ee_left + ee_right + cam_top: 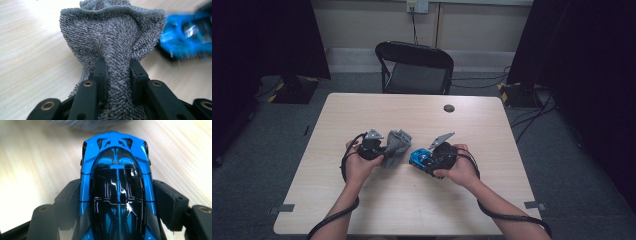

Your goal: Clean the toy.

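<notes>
You hold a grey cloth with a fine speckled knit of light and dark threads. Your toy car is bright blue with a glossy black roof and thin blue stripes. The bench is pale woodgrain; the fingers black.

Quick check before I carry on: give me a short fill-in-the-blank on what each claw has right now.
1. The left claw is shut on a grey ____.
2. The right claw grips a toy car coloured black and ____.
3. Beyond the wooden table stands a black ____.

Missing words: cloth; blue; chair
</notes>
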